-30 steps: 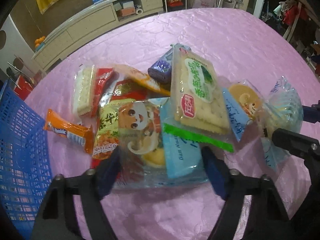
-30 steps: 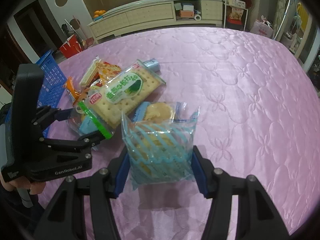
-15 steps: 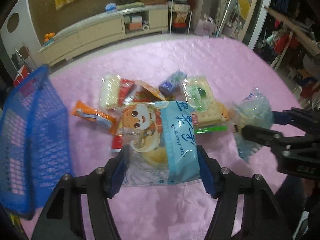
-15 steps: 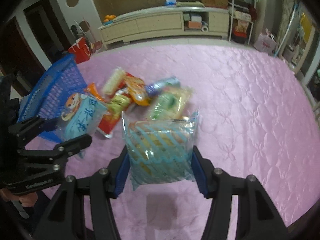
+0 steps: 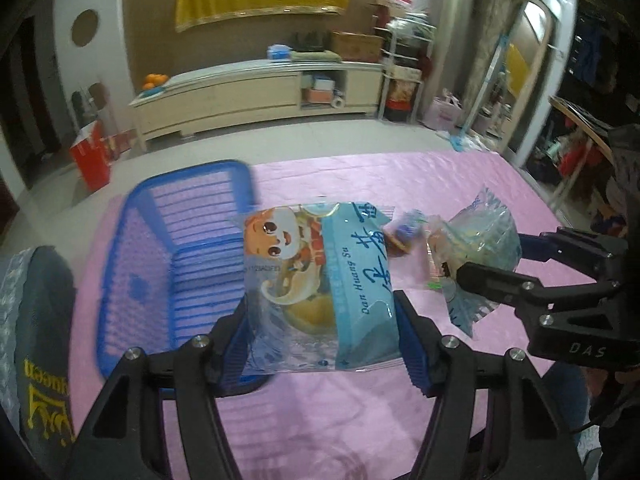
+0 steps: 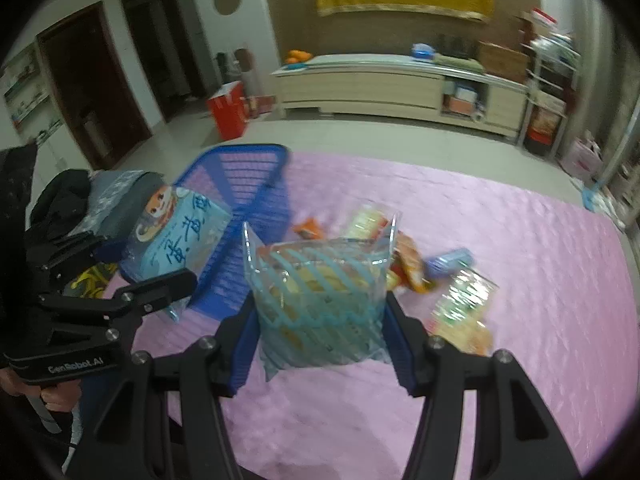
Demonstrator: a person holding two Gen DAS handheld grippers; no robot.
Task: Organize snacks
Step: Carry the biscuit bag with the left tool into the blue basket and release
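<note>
My left gripper (image 5: 322, 308) is shut on a blue snack bag with a cartoon face (image 5: 320, 280), held up in the air. The bag hangs at the right edge of the blue mesh basket (image 5: 168, 264), hiding part of its wall. My right gripper (image 6: 320, 304) is shut on a clear bag with teal stripes (image 6: 320, 288), also lifted off the table. In the right wrist view the left gripper (image 6: 160, 268) and its cartoon bag (image 6: 176, 236) sit at the left, in front of the basket (image 6: 248, 184). The other snacks (image 6: 408, 256) lie on the pink cloth behind the striped bag.
A pink quilted tablecloth (image 6: 520, 240) covers the table. A cracker pack (image 6: 464, 304) and a purple packet (image 6: 448, 260) lie to the right. A person's dark clothing (image 5: 40, 340) is at the left edge. A long cabinet (image 5: 256, 96) and a red bag (image 5: 90, 156) stand beyond the table.
Both grippers have risen with their bags and swung left, away from the snack pile. The blue basket has come from the left edge into the middle of both views.
</note>
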